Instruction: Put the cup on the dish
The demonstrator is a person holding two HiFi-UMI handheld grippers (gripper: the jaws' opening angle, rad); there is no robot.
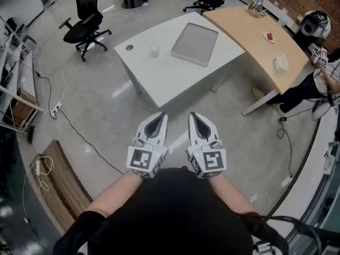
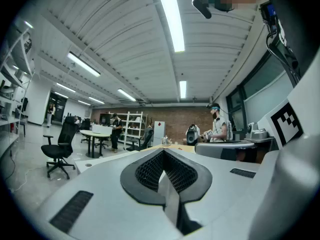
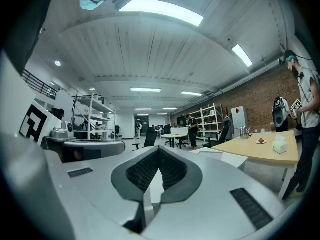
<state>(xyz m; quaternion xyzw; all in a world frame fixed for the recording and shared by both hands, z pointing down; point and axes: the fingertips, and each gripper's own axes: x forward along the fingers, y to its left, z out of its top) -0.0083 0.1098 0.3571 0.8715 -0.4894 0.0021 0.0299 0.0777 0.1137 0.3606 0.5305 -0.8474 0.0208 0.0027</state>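
Note:
A small white cup [image 1: 154, 50] stands on the white table [image 1: 175, 76], far ahead of me. To its right on the same table lies a flat grey rectangular dish [image 1: 195, 44]; cup and dish are apart. Both grippers are held close to my body, well short of the table. My left gripper [image 1: 158, 121] and right gripper [image 1: 197, 120] point forward side by side, each shut with nothing between its jaws. In the left gripper view the left gripper [image 2: 163, 156] shows its black pads meeting. The right gripper [image 3: 157, 154] looks the same in the right gripper view.
A curved wooden table [image 1: 265, 47] adjoins the white one on the right, with a small plate [image 1: 269, 36] and a tissue box [image 1: 280, 64]. A person [image 1: 319, 81] stands beyond it. A black office chair [image 1: 85, 20] is at the far left. Cables [image 1: 69, 126] run across the floor.

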